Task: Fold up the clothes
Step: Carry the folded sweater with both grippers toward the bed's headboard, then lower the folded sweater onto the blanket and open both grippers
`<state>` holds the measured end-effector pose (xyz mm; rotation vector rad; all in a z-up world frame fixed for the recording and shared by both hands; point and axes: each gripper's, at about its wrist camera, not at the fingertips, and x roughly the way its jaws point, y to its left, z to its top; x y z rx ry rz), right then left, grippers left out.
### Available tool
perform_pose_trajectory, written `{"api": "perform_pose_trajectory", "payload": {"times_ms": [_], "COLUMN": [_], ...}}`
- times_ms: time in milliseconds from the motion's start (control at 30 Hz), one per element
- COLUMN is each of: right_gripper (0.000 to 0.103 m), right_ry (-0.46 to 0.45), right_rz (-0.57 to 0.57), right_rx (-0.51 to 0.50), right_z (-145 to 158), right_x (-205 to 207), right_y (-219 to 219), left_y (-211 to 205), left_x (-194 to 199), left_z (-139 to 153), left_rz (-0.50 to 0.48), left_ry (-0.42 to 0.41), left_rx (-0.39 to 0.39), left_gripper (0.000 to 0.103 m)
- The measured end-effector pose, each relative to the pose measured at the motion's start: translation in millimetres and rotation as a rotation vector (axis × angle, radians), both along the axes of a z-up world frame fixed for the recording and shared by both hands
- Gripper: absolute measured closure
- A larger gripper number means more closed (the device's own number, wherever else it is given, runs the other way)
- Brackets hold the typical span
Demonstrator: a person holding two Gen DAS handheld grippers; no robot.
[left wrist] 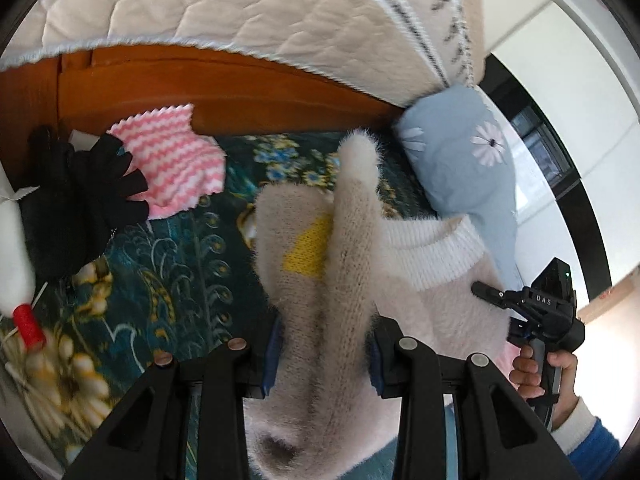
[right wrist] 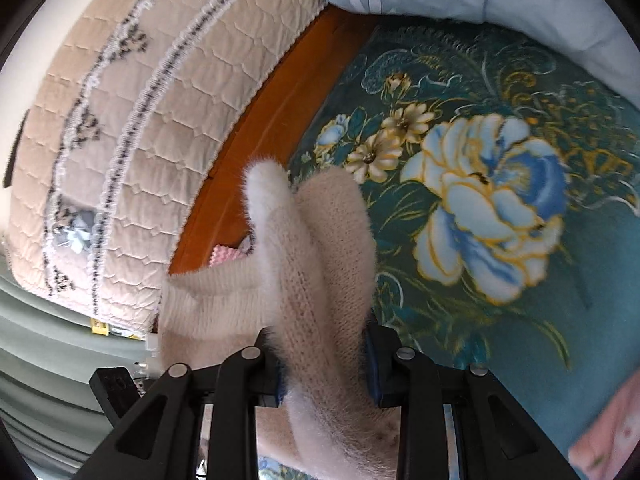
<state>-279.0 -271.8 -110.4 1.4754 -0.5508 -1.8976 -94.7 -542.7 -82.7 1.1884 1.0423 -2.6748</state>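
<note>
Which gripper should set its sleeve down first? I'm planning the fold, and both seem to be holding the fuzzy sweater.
Probably left. The left gripper holds its sleeve over the sweater body, near the yellow patch. The right gripper holds its own above the bare floral bedspread.

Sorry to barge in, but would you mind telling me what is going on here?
A person is folding a fuzzy cream sweater over a teal floral bedspread. The left gripper and the right gripper each pinch a bunched part of it. Black gloves and a pink striped cloth lie by the wooden bed frame.
</note>
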Motion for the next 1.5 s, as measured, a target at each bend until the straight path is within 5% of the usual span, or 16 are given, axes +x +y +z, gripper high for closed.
{"api": "perform_pose_trajectory", "payload": {"times_ms": [333,500,900,1100,1200,1300,1400,1500], "right_gripper": [0.072,0.071,0.059,0.057,0.057,0.057,0.057,0.058], "right_ry": [-0.076,-0.107,-0.045,0.039,0.132,0.173,0.215,0.226], "right_rz": [-0.016,-0.038,-0.082,-0.168,-0.112,0.056,0.213,0.209], "right_rx": [0.060,0.036,0.166,0.183,0.183,0.217,0.278,0.346], "right_z": [-73,-90,-56,-12,6,0,-17,-40], "right_x": [-21,-23,-23,-22,-6,22,47,53], "right_y": [-12,-5,14,40,25,-10,-38,-43], "left_y": [-16,-19,-24,-2,25,47,45,35], "left_x": [-21,-19,-1,8,2,-3,2,9], "left_z": [-64,-70,-48,3,13,-6,-31,-42], "left_rz": [0.043,0.082,0.190,0.182,0.075,-0.016,-0.010,0.016], "left_ry": [-0.117,-0.120,-0.245,-0.159,-0.106,-0.136,-0.176,-0.152], "left_rx": [0.002,0.017,0.037,-0.132,-0.186,-0.226,-0.253,-0.211], "left_gripper": [0.066,0.064,0.055,0.055,0.055,0.055,0.055,0.055]}}
